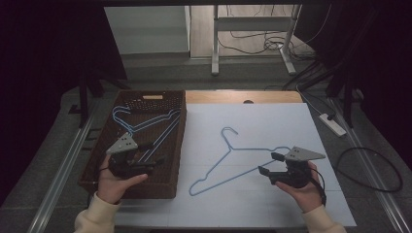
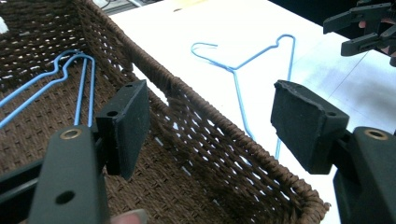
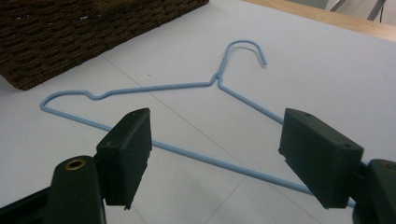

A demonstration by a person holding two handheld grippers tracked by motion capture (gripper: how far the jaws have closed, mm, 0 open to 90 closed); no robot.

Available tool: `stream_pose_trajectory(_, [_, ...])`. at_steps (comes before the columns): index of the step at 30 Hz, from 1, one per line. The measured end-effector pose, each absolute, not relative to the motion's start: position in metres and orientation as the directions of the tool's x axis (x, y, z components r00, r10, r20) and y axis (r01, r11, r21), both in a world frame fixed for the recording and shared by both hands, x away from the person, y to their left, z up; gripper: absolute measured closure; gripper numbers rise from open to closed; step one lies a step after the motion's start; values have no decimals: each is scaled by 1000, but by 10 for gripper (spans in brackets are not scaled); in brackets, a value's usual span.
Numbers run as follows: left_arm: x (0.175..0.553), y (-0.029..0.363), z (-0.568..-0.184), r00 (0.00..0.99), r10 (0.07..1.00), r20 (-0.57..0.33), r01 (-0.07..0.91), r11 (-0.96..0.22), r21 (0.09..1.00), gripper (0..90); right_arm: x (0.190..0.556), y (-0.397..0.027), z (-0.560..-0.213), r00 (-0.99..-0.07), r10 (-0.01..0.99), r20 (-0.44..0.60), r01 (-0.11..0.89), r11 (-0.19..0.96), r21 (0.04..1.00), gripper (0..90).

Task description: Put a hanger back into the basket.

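Observation:
A light blue wire hanger [image 1: 228, 148] lies flat on the white sheet [image 1: 272, 126], hook pointing away. My right gripper [image 1: 267, 163] hovers at its right end, open; in the right gripper view the hanger's lower bar [image 3: 201, 157] runs between the spread jaws of the right gripper [image 3: 215, 149], untouched. Two more blue hangers [image 1: 145, 124] lie in the brown wicker basket [image 1: 180, 145] on the left. My left gripper [image 1: 158, 152] is held over the basket's near right part, open and holding nothing. In the left gripper view the left gripper [image 2: 210, 126] frames the basket rim [image 2: 233, 128], with the hangers in the basket [image 2: 70, 60] beyond.
Bare wooden tabletop [image 1: 243, 96] shows behind the sheet. A power strip [image 1: 333, 124] and cables [image 1: 374, 170] lie on the floor to the right. White table legs [image 1: 214, 43] stand farther back. The right gripper [image 2: 359, 30] appears at the top right of the left gripper view.

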State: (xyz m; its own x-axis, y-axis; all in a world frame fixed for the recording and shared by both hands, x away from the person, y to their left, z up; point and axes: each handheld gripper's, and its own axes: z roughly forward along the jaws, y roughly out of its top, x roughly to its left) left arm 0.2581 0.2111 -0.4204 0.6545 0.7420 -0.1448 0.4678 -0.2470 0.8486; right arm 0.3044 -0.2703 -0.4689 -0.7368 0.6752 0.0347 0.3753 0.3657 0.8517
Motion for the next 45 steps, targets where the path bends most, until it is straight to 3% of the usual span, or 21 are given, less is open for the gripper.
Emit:
stream_pose_trajectory(16, [257, 204, -425, 669, 727, -156, 461, -242, 854, 287, 307, -267, -468, -724, 688, 46, 395, 359, 846, 275])
stream_pose_trajectory(27, [259, 199, -429, 683, 712, -162, 467, -255, 847, 286, 322, -231, -470, -754, 650, 92, 458, 421, 783, 321])
stream_pose_trajectory(45, [259, 199, -428, 678, 716, -165, 471, -251, 846, 284, 329, -211, -472, -778, 619, 104, 468, 461, 754, 355])
